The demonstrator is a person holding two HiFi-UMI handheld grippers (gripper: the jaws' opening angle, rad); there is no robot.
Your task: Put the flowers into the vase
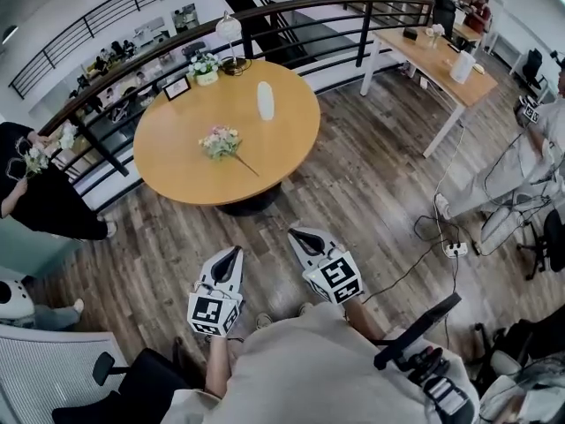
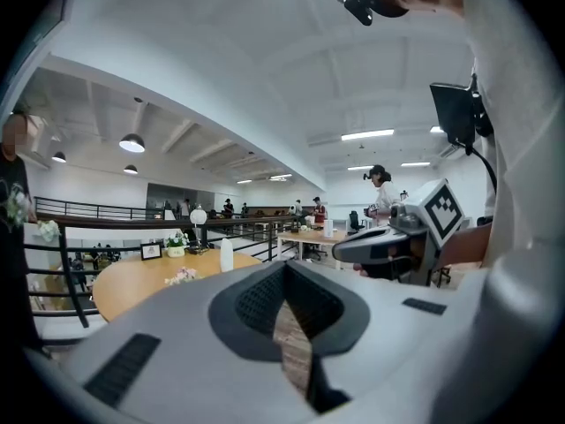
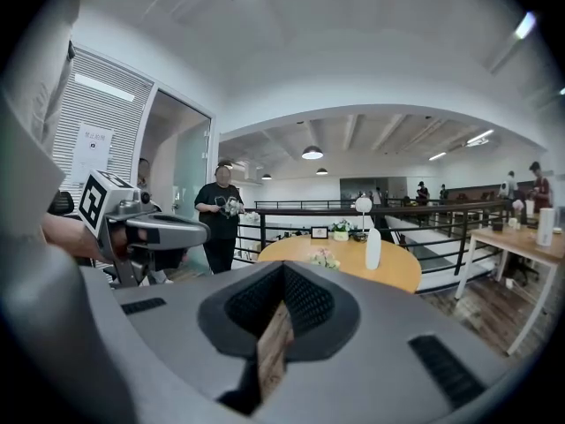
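Observation:
A small bunch of pale flowers (image 1: pixel 221 141) lies on the round wooden table (image 1: pixel 177 166), its stem pointing toward me. The white vase (image 1: pixel 266 101) stands upright just beyond the bunch, to its right. My left gripper (image 1: pixel 236 252) and right gripper (image 1: pixel 295 234) hang over the floor short of the table, side by side. Both are shut with nothing in them. In the left gripper view the flowers (image 2: pixel 182 276) and vase (image 2: pixel 226 255) sit far ahead past the shut jaws. The right gripper view shows the flowers (image 3: pixel 326 259) and vase (image 3: pixel 373 248) likewise distant.
A potted plant (image 1: pixel 205 67), a picture frame (image 1: pixel 177 87) and a lamp (image 1: pixel 229 34) stand at the table's far edge by the black railing (image 1: pixel 291 11). A person in black (image 1: pixel 40 193) stands left. A desk (image 1: pixel 433 60), a seated person (image 1: pixel 521 175) and floor cables (image 1: pixel 455 248) lie right.

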